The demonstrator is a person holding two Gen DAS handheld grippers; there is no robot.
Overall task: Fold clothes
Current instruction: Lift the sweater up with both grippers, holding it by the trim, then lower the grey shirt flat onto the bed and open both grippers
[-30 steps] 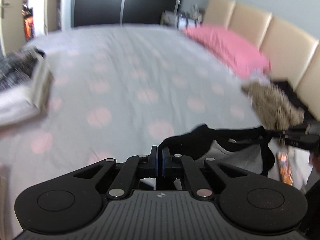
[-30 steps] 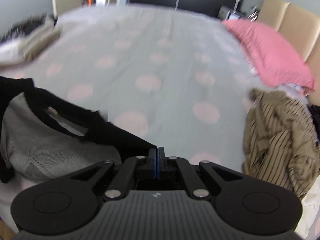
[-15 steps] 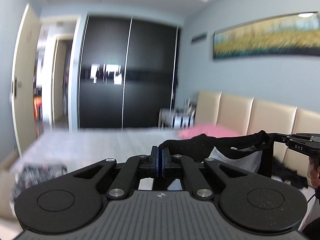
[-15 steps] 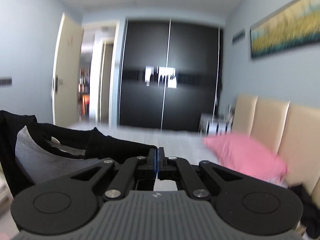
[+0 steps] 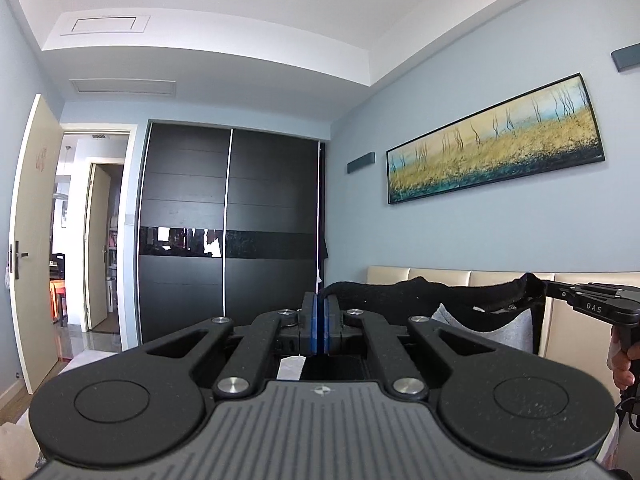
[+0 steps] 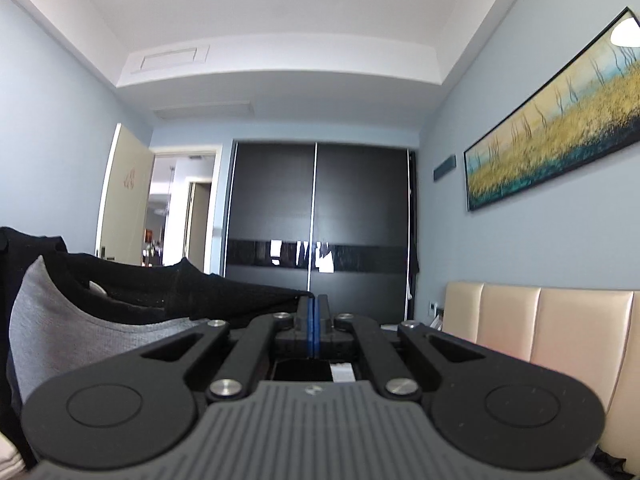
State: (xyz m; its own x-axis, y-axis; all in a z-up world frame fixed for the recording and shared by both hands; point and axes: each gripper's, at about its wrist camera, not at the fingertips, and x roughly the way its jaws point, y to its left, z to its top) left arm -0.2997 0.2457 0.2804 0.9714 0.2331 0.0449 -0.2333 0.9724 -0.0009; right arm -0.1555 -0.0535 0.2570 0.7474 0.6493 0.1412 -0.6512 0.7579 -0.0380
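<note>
Shirt (image 5: 472,300), black outside and grey inside, is hanging stretched between my two grippers, up in the air with both cameras looking level across the room. My left gripper (image 5: 320,312) is pinching one black corner, blue pads pressed together on the cloth, which is running off toward 3 o'clock in that view. My right gripper (image 6: 313,312) is pinching the other corner, jaws pressed together, and from there the cloth is trailing toward 9 o'clock, sagging so the grey lining (image 6: 72,328) is showing. In the left view the right gripper is appearing at 3 o'clock, with fingers of a hand (image 5: 622,364) wrapping its handle just below.

Beyond the shirt, a beige padded headboard (image 6: 540,328) is sitting at 4 o'clock in the right view. Farther off, a black sliding wardrobe (image 5: 228,240) is filling the middle, an open door (image 5: 36,240) is standing at 9 o'clock, and a long landscape painting (image 5: 496,148) is hanging on the blue wall at 2 o'clock.
</note>
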